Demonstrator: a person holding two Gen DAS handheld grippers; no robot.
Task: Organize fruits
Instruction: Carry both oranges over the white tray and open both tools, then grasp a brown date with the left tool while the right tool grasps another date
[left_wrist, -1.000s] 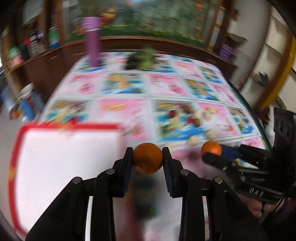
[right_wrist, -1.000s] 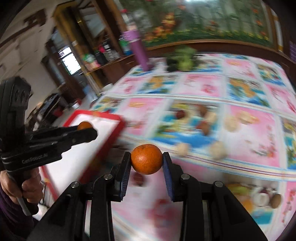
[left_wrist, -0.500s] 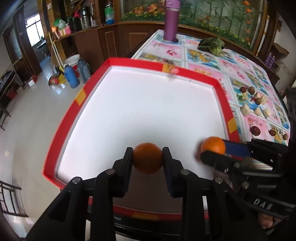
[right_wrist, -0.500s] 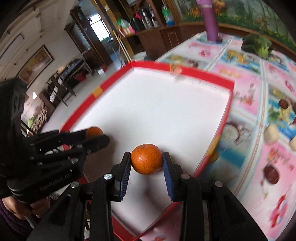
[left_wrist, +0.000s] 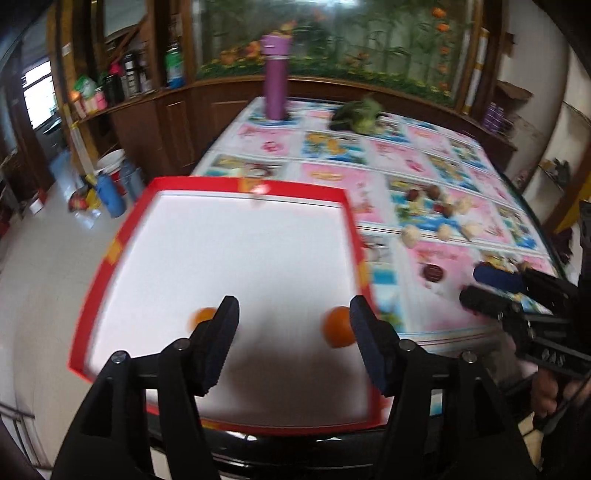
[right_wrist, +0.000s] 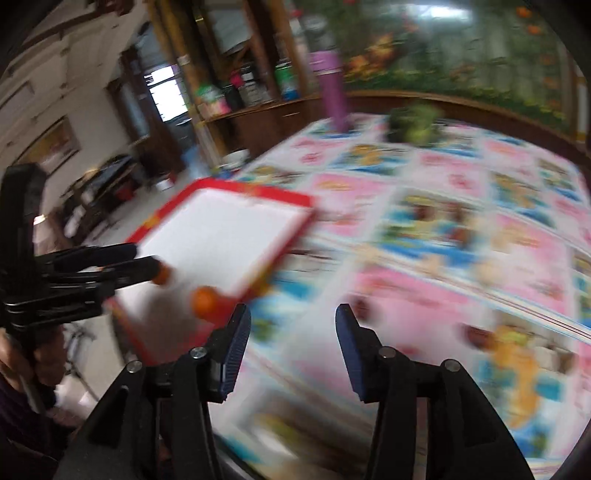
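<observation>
Now oranges (left_wrist: 339, 326) in tray (left_wrist: 110, 254), left gripper (left_wrist: 293, 317) spread above.

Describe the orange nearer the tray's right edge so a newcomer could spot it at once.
Find the red-rimmed white tray at the near left corner of the table. Two oranges lie near its front. This orange sits close to the right rim, beside the left claw's right finger; the other orange lies further left.

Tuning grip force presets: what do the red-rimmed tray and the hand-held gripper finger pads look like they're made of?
Tray: red rim with yellow patches and a flat, matte white floor. It looks like plastic or coated board; motion blur leaves it open.
Left hand-held gripper pads: dark blue ribbed faces, likely rubber or soft plastic, on matte black, probably plastic, fingers. Right hand-held gripper looks alike.
</observation>
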